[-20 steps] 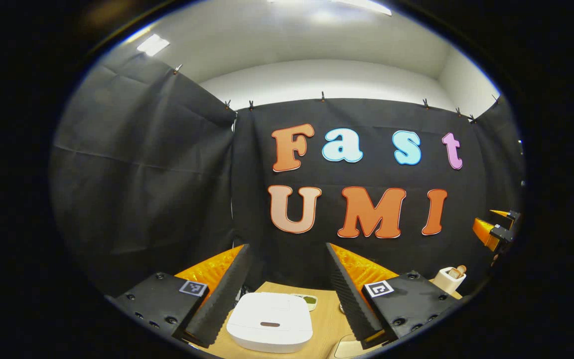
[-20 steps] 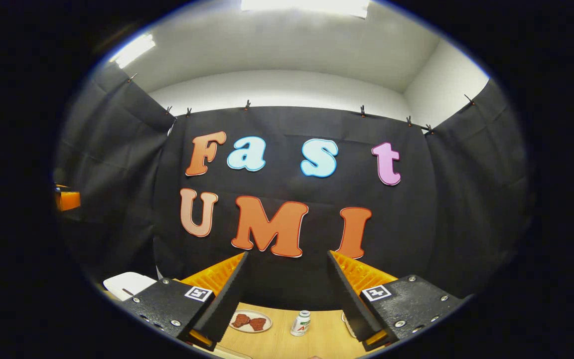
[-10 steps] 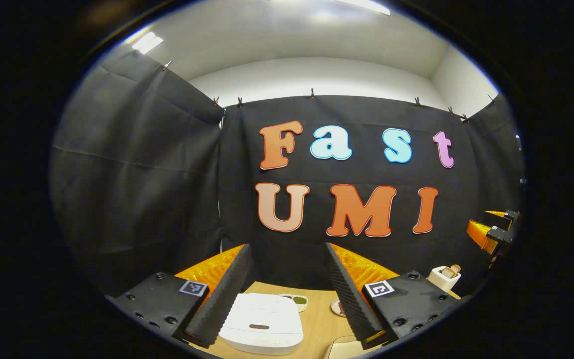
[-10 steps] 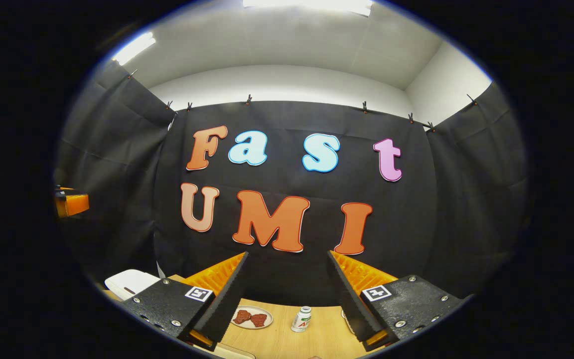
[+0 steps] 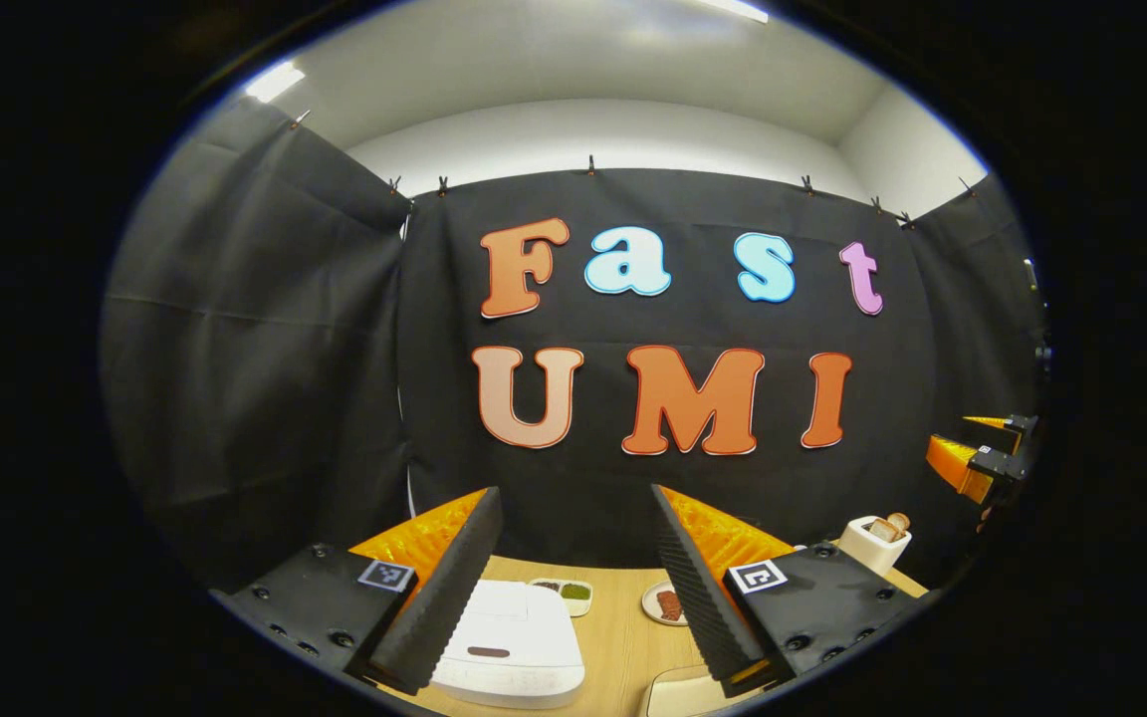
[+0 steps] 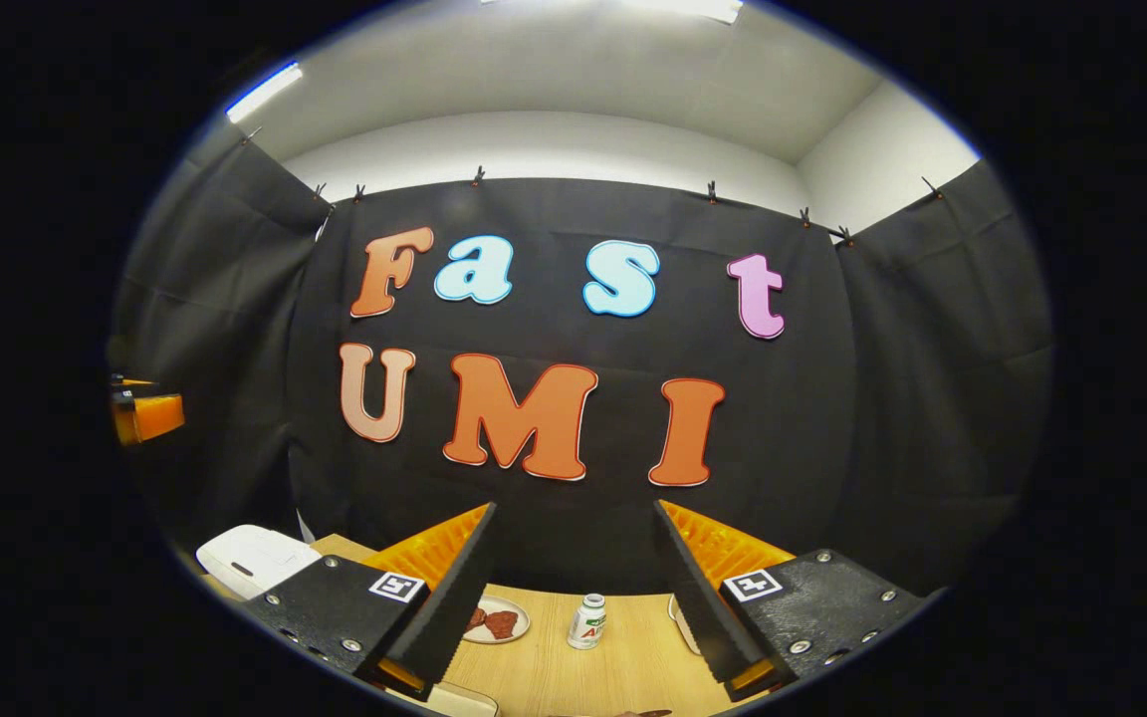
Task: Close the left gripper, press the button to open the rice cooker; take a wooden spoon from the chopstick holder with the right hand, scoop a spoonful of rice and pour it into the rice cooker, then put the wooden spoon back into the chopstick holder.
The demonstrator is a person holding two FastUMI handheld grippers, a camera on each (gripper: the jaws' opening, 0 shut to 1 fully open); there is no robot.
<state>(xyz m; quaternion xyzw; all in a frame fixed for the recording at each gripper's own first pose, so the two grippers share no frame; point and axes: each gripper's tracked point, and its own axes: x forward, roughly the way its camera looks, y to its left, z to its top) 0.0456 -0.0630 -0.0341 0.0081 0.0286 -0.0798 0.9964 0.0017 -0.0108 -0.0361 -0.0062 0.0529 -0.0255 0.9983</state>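
First, the released left gripper (image 5: 569, 568) clenches — then presses the dark oval button (image 5: 487, 652) on the white rice cooker (image 5: 509, 647) near the wooden table's (image 5: 618, 647) front edge; right gripper (image 6: 573, 578) waits released.

Bare table (image 5: 623, 637) lies right of the rice cooker (image 5: 509, 645), bounded by two small dishes (image 5: 562, 592).

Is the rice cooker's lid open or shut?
Shut. In the left gripper view the rice cooker has its white lid lying flat on the body, with no gap showing and the inside hidden.
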